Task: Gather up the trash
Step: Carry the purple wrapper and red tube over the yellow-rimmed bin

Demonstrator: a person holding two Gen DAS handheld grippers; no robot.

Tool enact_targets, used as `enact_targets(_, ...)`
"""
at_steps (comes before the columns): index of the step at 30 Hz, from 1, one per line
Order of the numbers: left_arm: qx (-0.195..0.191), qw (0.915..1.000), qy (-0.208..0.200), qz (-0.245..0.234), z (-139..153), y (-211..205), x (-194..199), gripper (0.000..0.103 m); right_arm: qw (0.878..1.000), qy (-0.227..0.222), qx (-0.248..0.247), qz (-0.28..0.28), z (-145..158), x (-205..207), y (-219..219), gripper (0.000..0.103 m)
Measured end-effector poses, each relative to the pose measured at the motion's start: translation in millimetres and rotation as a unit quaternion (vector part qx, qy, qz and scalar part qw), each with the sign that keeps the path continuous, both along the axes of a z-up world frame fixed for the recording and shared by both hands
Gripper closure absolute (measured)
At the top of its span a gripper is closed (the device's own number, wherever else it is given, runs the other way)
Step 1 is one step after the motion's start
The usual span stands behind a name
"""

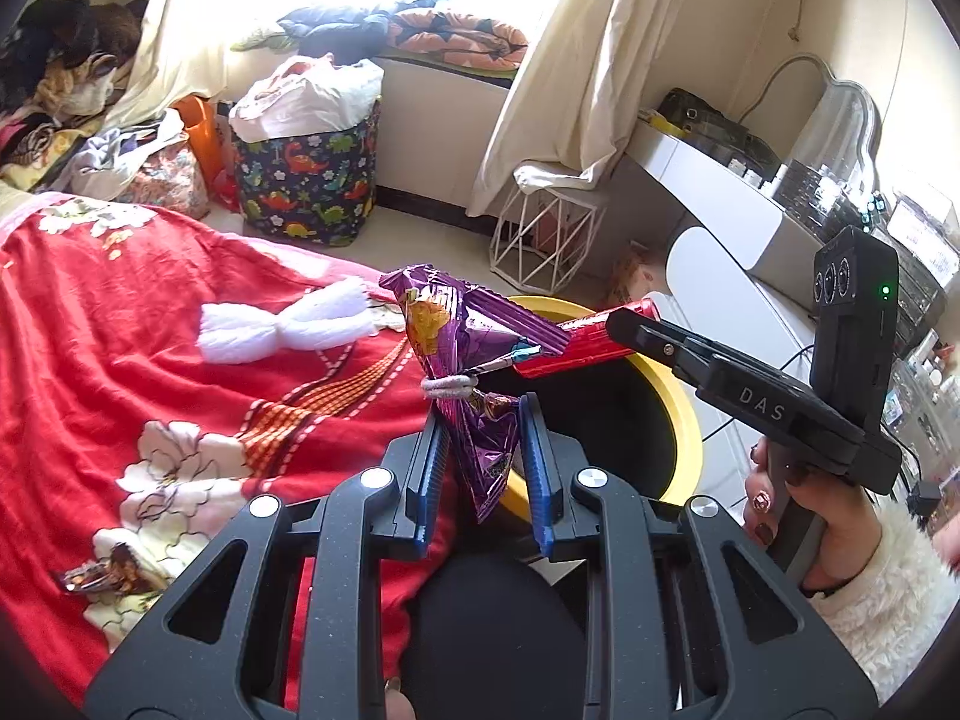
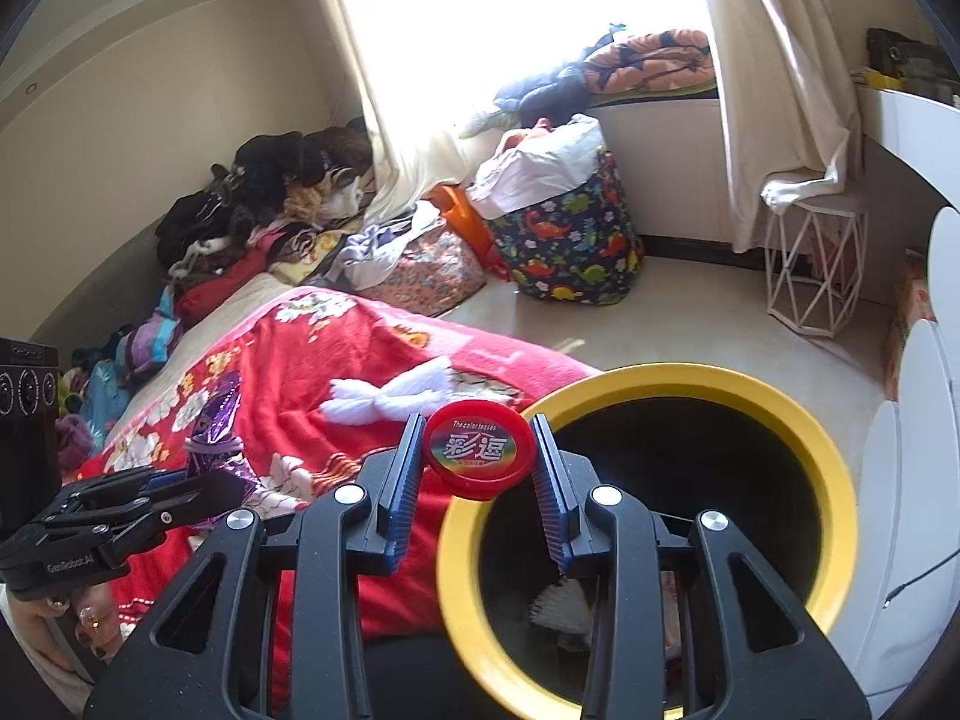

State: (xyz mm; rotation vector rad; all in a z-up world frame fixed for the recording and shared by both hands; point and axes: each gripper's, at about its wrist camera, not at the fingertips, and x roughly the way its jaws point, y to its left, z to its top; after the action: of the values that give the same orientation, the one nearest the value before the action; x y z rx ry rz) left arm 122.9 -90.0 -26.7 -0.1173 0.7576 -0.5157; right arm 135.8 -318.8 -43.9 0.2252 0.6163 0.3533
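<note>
My left gripper is shut on a crumpled purple snack bag tied with a silver band, held beside the rim of the yellow-rimmed black trash bin. My right gripper is shut on a red tube with a red cap, held over the near-left rim of the bin. The tube and the right gripper also show in the left wrist view, above the bin. The purple bag and the left gripper show at the left of the right wrist view. White trash lies inside the bin.
A red floral blanket covers the bed, with a white fluffy piece and a small brown wrapper on it. A dinosaur-print basket, a white wire stool and a white desk stand beyond.
</note>
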Motion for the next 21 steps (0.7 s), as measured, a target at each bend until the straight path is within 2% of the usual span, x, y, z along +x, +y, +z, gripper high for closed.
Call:
enact_targets(12,0.003,0.9997,0.005,-0.025,-5.3,-34.9,7.1,0.085,0.999,0.007,0.013,-0.048,-6.2,-1.8,-36.6,0.070)
enact_targets(21,0.013,0.9986,0.022,-0.047,-21.6,-60.0,15.6,0.085,0.996,0.019,0.021,-0.087,-12.7,-5.4,-60.0,0.070)
